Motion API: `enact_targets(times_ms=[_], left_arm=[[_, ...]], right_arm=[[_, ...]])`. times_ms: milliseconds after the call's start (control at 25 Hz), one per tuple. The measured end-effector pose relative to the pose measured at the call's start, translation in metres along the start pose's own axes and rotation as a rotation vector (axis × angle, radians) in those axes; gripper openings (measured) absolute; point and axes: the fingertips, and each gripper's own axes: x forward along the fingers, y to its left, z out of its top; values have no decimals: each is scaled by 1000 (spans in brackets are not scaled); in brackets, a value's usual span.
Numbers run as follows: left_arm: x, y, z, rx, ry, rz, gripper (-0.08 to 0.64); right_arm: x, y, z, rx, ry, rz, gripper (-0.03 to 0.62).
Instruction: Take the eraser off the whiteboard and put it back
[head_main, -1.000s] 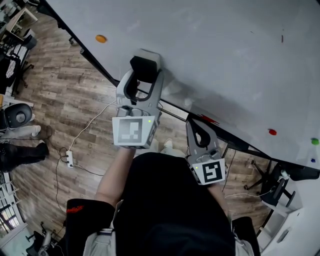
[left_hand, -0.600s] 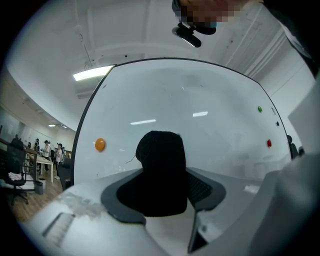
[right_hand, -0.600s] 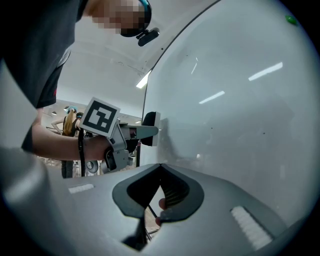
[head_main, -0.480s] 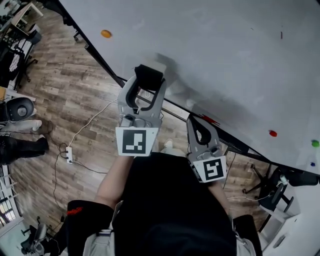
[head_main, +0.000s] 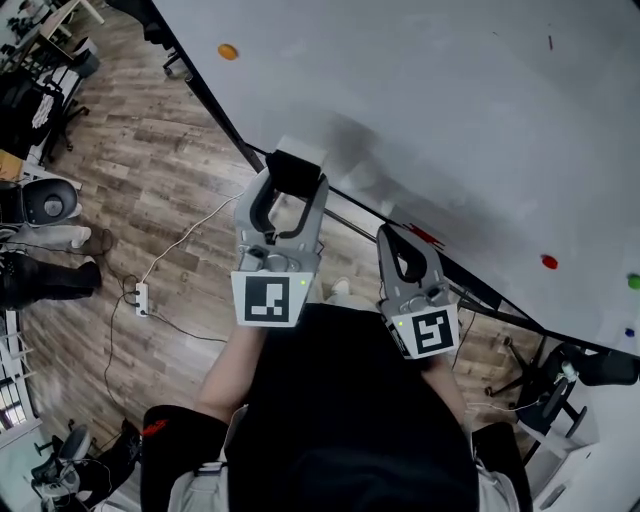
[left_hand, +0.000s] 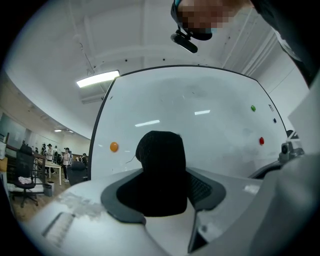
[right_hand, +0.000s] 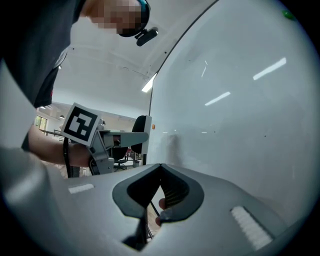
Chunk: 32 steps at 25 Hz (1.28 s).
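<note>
The eraser (head_main: 296, 163), black felt with a white back, sits between the jaws of my left gripper (head_main: 294, 176), which is shut on it. It is held in front of the whiteboard (head_main: 450, 120), close to the board's lower edge; I cannot tell whether it touches. In the left gripper view the black eraser (left_hand: 161, 170) fills the gap between the jaws, with the whiteboard (left_hand: 210, 125) behind. My right gripper (head_main: 398, 236) is shut and empty, level beside the left one near the marker tray. The right gripper view shows its own tips (right_hand: 160, 167) meeting and the eraser (right_hand: 141, 125) at the left.
Magnets dot the board: orange (head_main: 228, 51), red (head_main: 548, 262), green (head_main: 633, 282). A red marker (head_main: 424, 237) lies on the tray. On the wooden floor are a power strip (head_main: 141, 298) with its cable, an office chair (head_main: 45, 205) and a bystander's legs (head_main: 40, 280).
My left gripper has drawn the eraser down toward the board's lower edge and nearer to my body. The right gripper has stayed where it was.
</note>
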Motion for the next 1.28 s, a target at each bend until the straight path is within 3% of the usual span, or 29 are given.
enact_targets(times_ms=[280, 800, 1040, 1280], left_arm=[[-34, -5, 0, -2, -6, 39, 235], [-102, -12, -8, 82, -7, 149, 235], [-116, -15, -6, 134, -64, 179, 235], [-118, -16, 1, 157, -115, 186, 235]], right_arm=[[-6, 7, 5, -2, -24, 46, 3], [-14, 25, 27, -33, -95, 145, 3], [-11, 28, 26, -39, -111, 149, 3], [-15, 30, 43, -45, -209, 157, 3]])
